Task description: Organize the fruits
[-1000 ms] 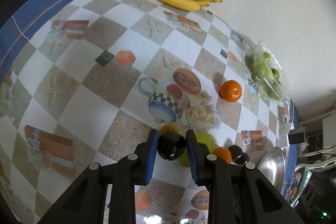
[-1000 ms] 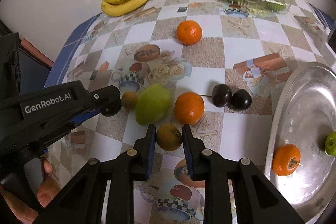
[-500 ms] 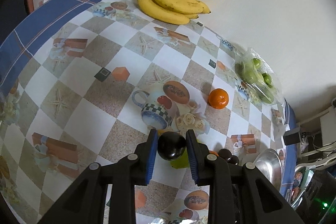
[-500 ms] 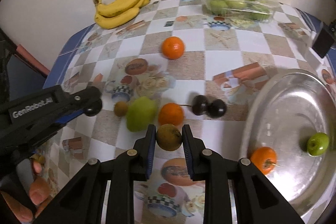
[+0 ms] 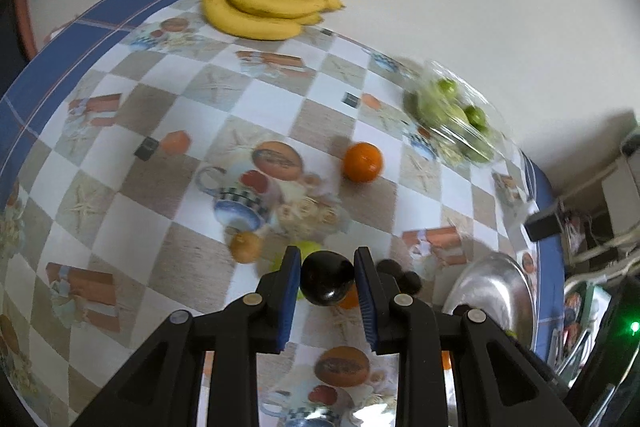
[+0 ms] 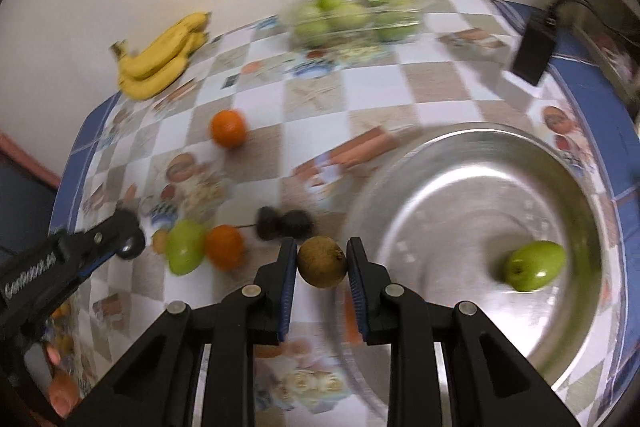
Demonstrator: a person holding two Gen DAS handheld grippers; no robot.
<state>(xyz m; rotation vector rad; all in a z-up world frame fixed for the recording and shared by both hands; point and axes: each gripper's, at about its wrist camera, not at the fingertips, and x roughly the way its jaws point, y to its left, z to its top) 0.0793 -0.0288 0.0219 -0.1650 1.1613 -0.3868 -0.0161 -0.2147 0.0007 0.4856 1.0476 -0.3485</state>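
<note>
The left gripper (image 5: 327,281), filling the lower centre of its own wrist view, pointed steeply downward with its blue-padded jaws clamped on a dark round plum (image 5: 326,279). The right gripper (image 6: 322,267), likewise at the lower centre of its view, angled down with its jaws pressed against both sides of a brown fruit (image 6: 322,261). In the right wrist view the left gripper also reached in from the left edge of the frame, part of the person's hand (image 6: 60,383) visible, blurred, at lower left.
</note>
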